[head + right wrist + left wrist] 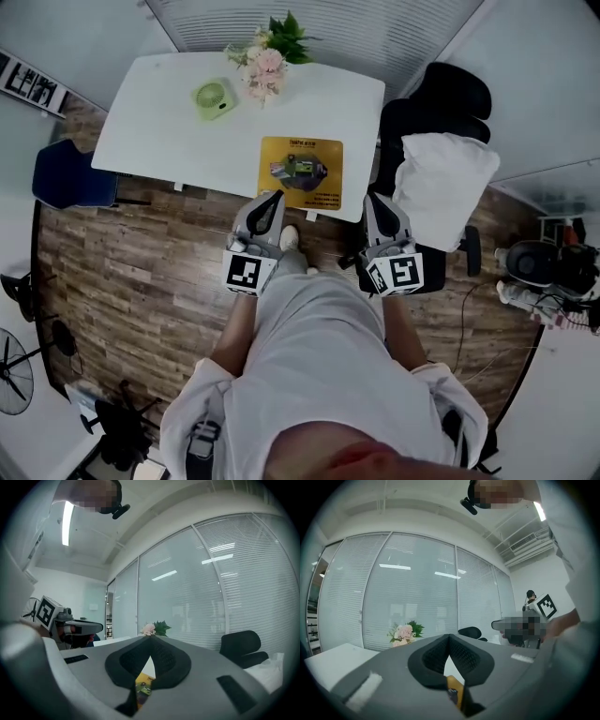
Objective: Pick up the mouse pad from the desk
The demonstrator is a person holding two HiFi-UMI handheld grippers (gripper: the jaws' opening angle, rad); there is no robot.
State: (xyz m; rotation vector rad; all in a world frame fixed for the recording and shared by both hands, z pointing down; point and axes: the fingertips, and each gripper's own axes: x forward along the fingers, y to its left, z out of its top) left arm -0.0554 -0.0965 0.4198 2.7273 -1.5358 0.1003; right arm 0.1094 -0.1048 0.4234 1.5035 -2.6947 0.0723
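Observation:
The yellow mouse pad [300,171] lies flat near the front edge of the white desk [159,122]. Both grippers hover just in front of that edge, level and pointing at the desk. My left gripper [273,198] is shut and empty, its tip just short of the pad's front left corner. My right gripper [372,201] is also shut and empty, off the pad's front right corner, beyond the desk's right end. In the left gripper view a yellow sliver of the pad [455,689] shows below the closed jaws [449,636]. The right gripper view shows the pad [144,686] under its closed jaws [151,638].
A green desk fan [215,97] and a bunch of pink flowers [267,61] stand at the back of the desk. A black office chair with a white cloth [441,183] is at the desk's right end, a blue chair [70,173] at its left. Floor is wood.

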